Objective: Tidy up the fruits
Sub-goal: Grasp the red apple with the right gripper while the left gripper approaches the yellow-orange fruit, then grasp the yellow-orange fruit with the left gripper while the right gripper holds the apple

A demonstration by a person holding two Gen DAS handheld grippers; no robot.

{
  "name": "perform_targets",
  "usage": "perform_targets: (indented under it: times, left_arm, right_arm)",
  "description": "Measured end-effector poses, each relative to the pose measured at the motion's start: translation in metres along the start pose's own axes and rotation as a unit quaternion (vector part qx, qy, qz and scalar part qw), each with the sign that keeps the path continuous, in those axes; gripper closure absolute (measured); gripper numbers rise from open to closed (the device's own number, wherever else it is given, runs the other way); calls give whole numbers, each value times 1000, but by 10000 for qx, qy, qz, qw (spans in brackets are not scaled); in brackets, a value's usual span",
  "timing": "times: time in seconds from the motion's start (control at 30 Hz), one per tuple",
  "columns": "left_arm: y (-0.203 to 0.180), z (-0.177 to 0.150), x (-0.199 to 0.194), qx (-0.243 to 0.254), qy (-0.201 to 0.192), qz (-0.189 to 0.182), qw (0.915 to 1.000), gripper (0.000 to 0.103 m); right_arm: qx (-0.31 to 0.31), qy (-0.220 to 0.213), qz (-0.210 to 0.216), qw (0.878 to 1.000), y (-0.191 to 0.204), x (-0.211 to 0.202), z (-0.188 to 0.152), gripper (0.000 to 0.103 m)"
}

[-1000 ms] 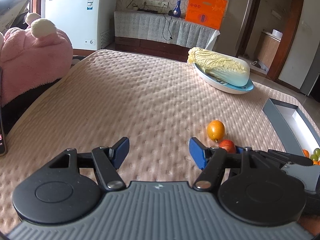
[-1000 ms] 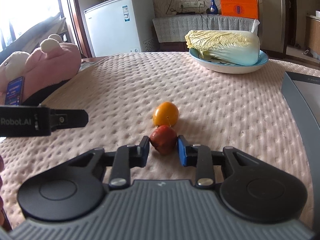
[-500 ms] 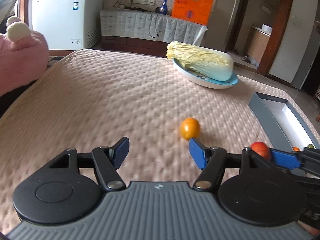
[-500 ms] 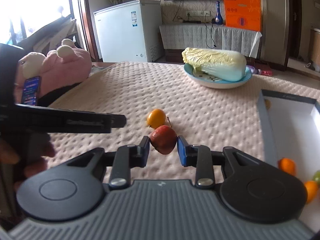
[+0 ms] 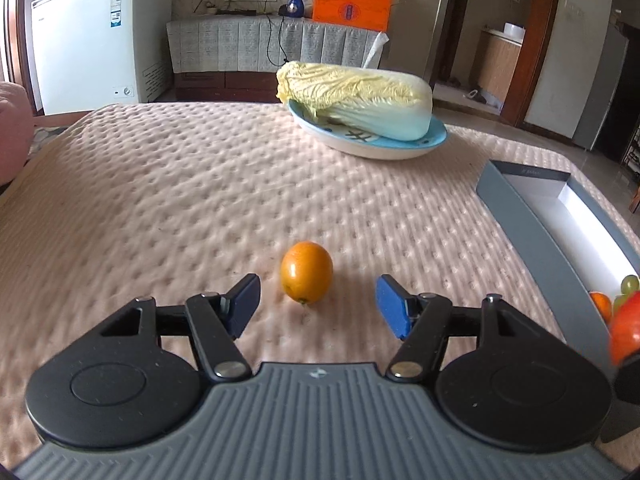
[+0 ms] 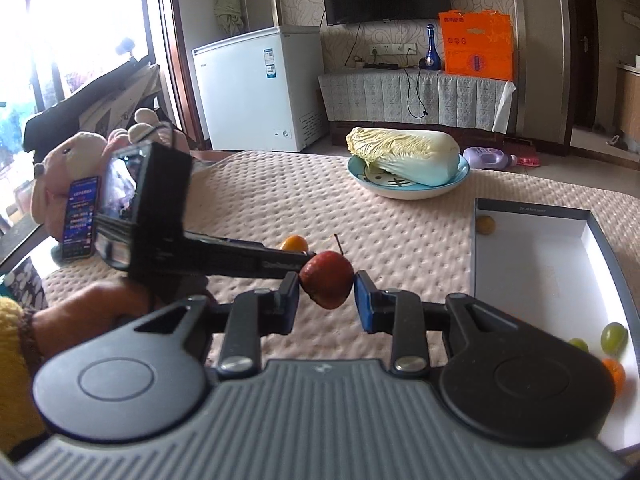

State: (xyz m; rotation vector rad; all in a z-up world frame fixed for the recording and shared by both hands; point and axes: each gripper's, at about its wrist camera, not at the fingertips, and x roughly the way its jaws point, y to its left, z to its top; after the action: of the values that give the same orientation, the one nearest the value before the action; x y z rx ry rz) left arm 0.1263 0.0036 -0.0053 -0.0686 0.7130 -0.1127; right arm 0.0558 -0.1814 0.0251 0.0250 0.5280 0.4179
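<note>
red apple [image 6: 327,279], small and stemmed, clamped tight between the blue pads of the right gripper [image 6: 326,298], held in the air above the quilted pink tablecloth [image 5: 168,200]. just to its right sits the grey box [image 6: 532,210] with the white floor, and there's fruit in it: a yellow one [image 6: 485,225] in the far corner, green grapes [image 6: 613,336] and an orange piece [image 6: 614,372] at the near end. over on the left side, the left gripper [image 5: 318,306] has its jaws apart and closing in, with the orange fruit [image 5: 306,278] lying on the cloth right between the fingertips, not touched by either pad. a hand [image 6: 92,312] with a yellow cuff grips that tool. further back, a napa cabbage [image 5: 356,100] rests on a blue plate [image 5: 434,142], well apart from the action.
</note>
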Motion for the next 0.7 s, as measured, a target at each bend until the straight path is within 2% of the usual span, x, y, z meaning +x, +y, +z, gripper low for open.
perform_targets:
  times: [0.1,0.13,0.23,0.33,0.37,0.7]
  left_arm:
    - [-2,2,8,-43,31,48,10000,39]
    - [-2,2,11,-68,65,46,9999,44]
    - [-4,2,16,-50,56,132,9999,49]
    - [-5,1,17,-32,15,214,9998,65]
    - [-4,1,16,-40,15,236,9997,67]
    - [-13,-5,4,-7,104,256,9996,68]
  right_arm:
    - [-8,-30,18,10000,-3,-4,0,70]
    - [-11,-34,21,10000,-4,-6,0,70]
    - [1,-39,13,10000,-8,-8,0,70]
    - [35,-54,-22,10000,-12,-11,0,70]
    - [39,-57,-38,10000,-12,-12,-1,70]
    - [64,-58,-81,9999,-19,-18,-3,70]
